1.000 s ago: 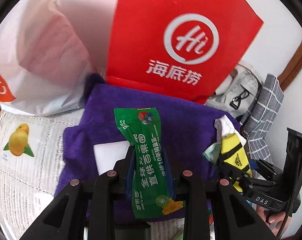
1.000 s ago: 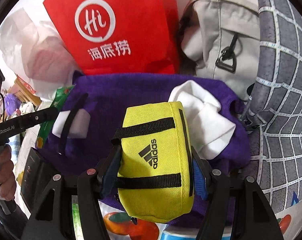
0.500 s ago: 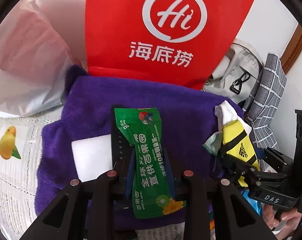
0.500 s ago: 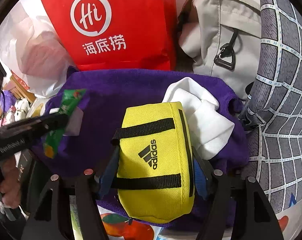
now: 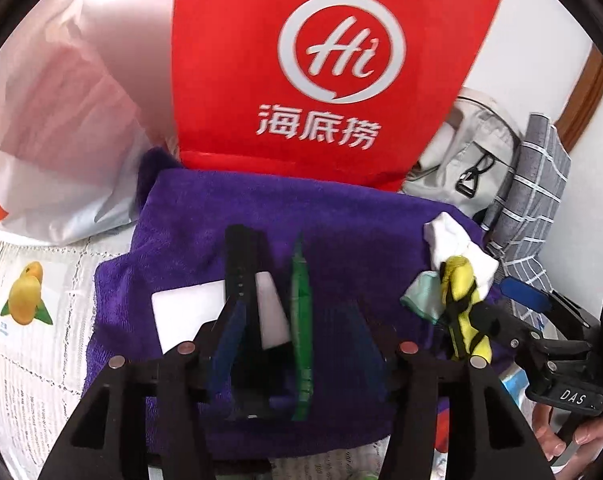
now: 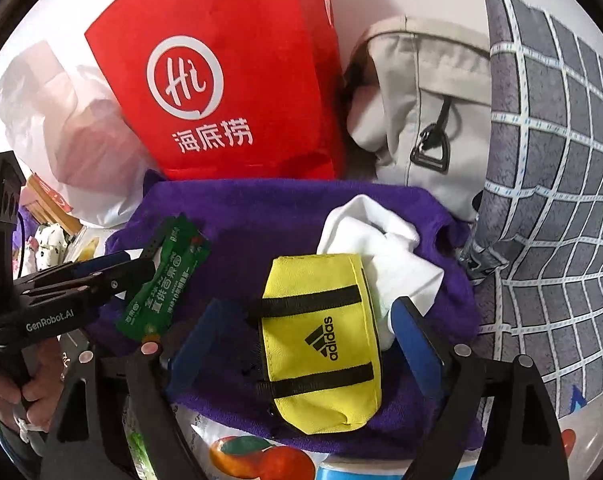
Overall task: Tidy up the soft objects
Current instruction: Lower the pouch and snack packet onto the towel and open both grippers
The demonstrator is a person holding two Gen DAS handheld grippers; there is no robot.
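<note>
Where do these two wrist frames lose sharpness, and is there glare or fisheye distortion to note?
Left wrist: green snack packet and the blue pads beside it are motion-smeared; red bag stays sharp; black vignette at the corners. Right wrist: crisp throughout, yellow pouch logo legible; grey checked fabric grid bows outward; even light, no glare.

left wrist: close, angled down over purple towel (image 5: pixel 241 208)
right wrist: same, further right
shared: towel, red bag (image 6: pixel 237 92)
</note>
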